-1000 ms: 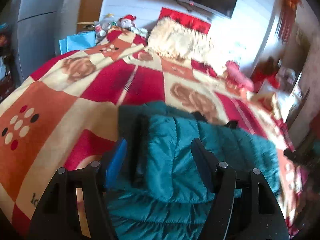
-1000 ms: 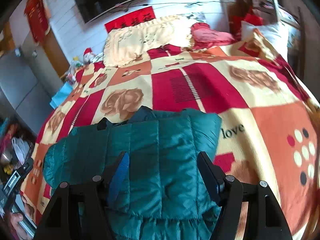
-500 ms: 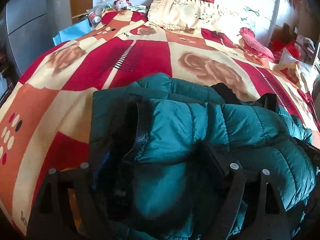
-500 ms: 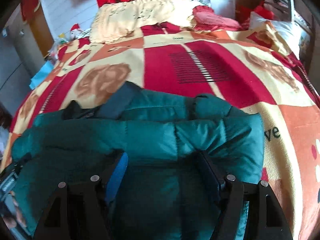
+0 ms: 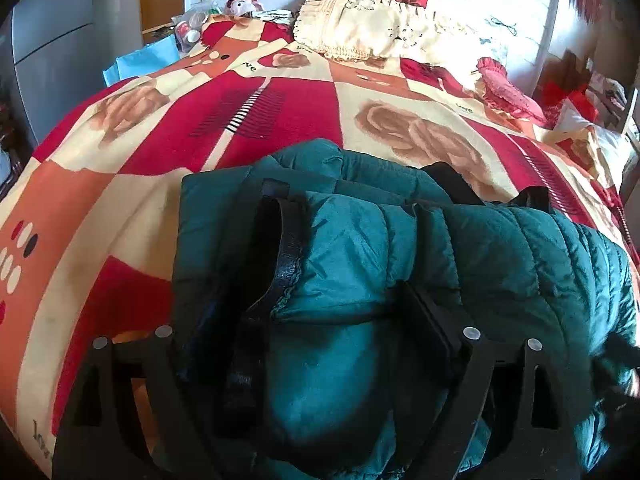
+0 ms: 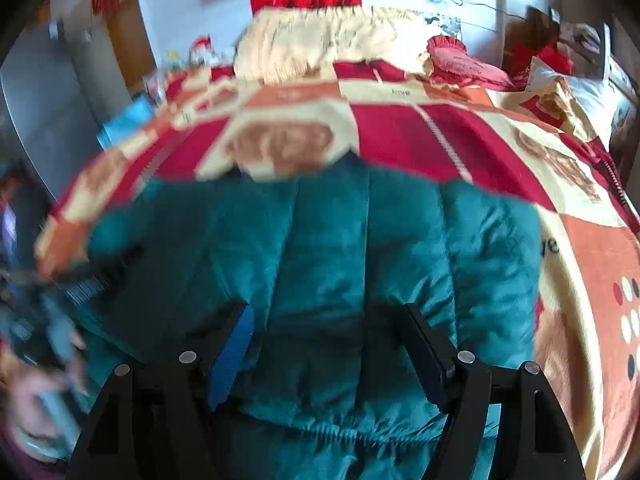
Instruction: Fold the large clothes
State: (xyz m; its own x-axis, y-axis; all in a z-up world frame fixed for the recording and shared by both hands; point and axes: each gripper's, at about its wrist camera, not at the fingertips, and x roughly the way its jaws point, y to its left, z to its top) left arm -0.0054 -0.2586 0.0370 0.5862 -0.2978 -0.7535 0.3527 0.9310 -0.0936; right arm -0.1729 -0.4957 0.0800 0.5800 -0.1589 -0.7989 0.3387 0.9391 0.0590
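A teal quilted puffer jacket (image 5: 360,248) lies folded in a thick bundle on the red, orange and cream bedspread (image 5: 280,108). Its black zipper strip (image 5: 290,248) curves down the left part. My left gripper (image 5: 308,320) is open, its jaws sunk into the jacket's near edge, the left finger mostly hidden in the folds. In the right wrist view the jacket (image 6: 320,248) fills the middle. My right gripper (image 6: 328,336) is open, with its fingers straddling the jacket's near hem. That view is blurred.
A cream fringed pillow (image 5: 372,28) and a red pillow (image 5: 508,92) lie at the bed's far end. A grey cabinet (image 5: 52,44) and blue bag (image 5: 140,60) stand left of the bed. A hand (image 6: 36,392) shows at the lower left.
Both grippers have pushed down and forward into the jacket. The bundle has been pressed flatter and fills more of both views. The right wrist view has turned blurred from motion.
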